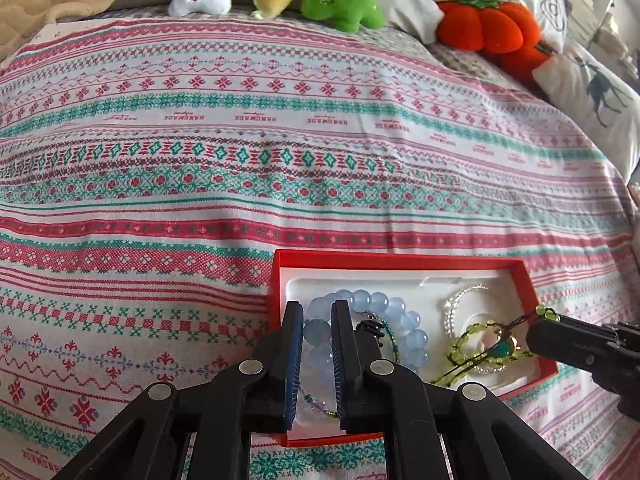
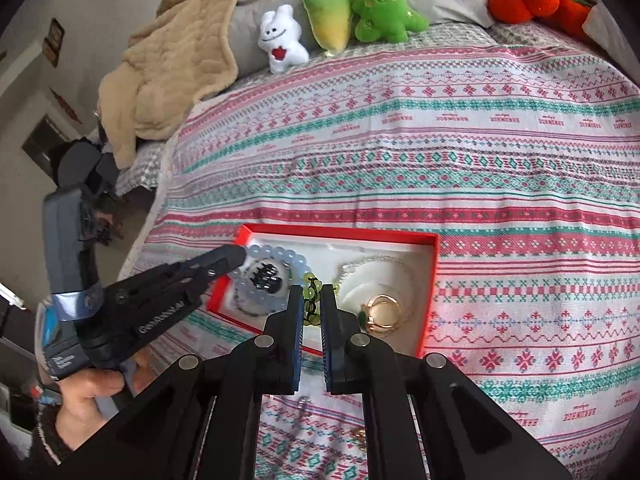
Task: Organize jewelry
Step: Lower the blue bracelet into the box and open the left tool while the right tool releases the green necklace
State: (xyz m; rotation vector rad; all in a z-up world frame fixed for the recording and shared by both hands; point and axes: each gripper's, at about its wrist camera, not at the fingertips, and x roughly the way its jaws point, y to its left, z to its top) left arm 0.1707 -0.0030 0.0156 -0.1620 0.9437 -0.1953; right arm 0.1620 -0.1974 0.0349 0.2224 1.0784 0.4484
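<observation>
We are holding the left gripper (image 1: 316,308) nearly closed, its blue pads pinching one bead of the pale blue bead bracelet (image 1: 400,316) at the lower middle of the left wrist view. The bracelet's loop is lying in the left half of the red box (image 1: 536,300). We are keeping the right gripper (image 2: 312,292) nearly closed too, clamped on the green bead bracelet (image 2: 310,300) at the centre of the right wrist view; in the left view its strand is draping from that gripper's tip down into the right half of the box.

Around them in the white insert, a clear bead bracelet (image 2: 372,260) is curving toward the box's far wall, a gold ring with a green stone (image 2: 382,312) is resting just right of the right gripper, and a dark clip-like piece (image 2: 266,274) is sitting inside the blue loop. The box is lying on the patterned bedspread (image 2: 500,160), with small loose pieces (image 2: 362,438) on the cloth at the lower middle of the right view, too dark to name.

We judge that both bracelets are being settled into the box. To do this well, we should be lowering each strand until it is resting fully inside the rim before loosening the pinch, keeping the green strand apart from the ring and the clear beads so nothing is tangling, then lifting straight away.
</observation>
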